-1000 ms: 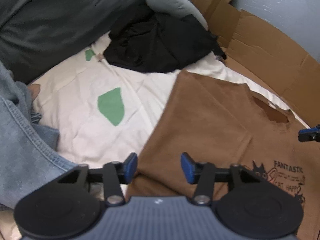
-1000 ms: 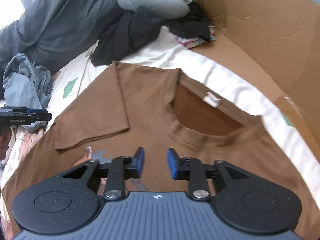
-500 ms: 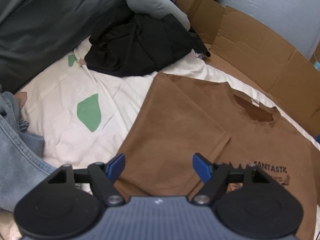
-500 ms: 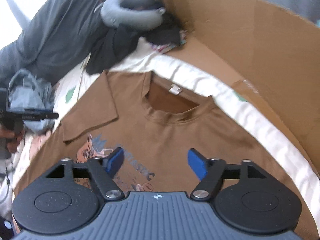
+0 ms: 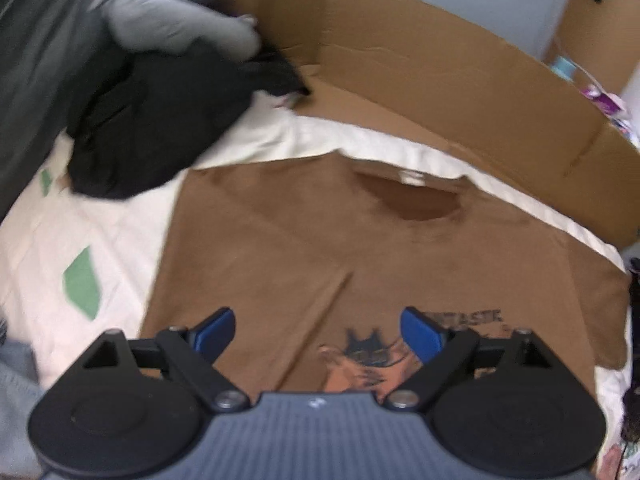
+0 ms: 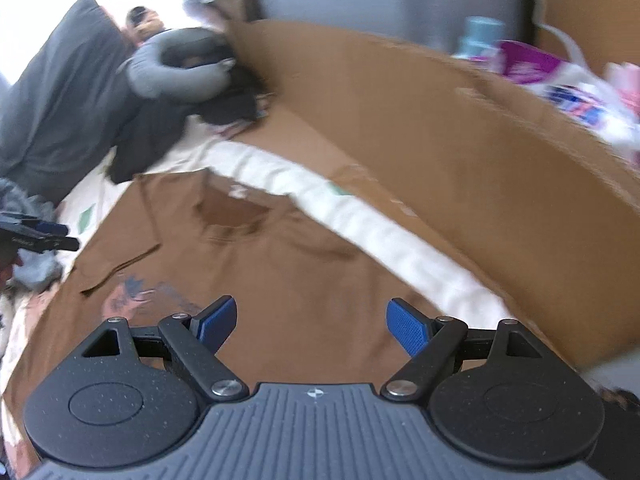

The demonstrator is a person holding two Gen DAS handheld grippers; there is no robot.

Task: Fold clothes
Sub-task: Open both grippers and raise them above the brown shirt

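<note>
A brown T-shirt (image 5: 360, 248) with a cat print lies face up on the white sheet (image 5: 100, 232), collar toward the cardboard. Its left sleeve (image 6: 120, 248) is folded in over the chest. My left gripper (image 5: 317, 332) hovers above the print; its jaws are opening wide and nothing is between them. My right gripper (image 6: 311, 324) hangs over the shirt's right shoulder side, its jaws also opening and empty. In the right wrist view the left gripper (image 6: 60, 236) shows at the far left edge. Both views are blurred by motion.
A black garment heap (image 5: 160, 128) and a grey neck pillow (image 5: 176, 28) lie beyond the shirt's left corner, and a dark grey pillow (image 6: 60, 100) sits behind them. A cardboard wall (image 5: 440, 92) borders the far side. Jeans (image 5: 16, 380) lie at the left. Packages (image 6: 580, 88) sit behind the cardboard.
Both grippers opened from narrow to wide and drew up and back from the shirt. Both views swung toward the cardboard, so more of the shirt shows.
</note>
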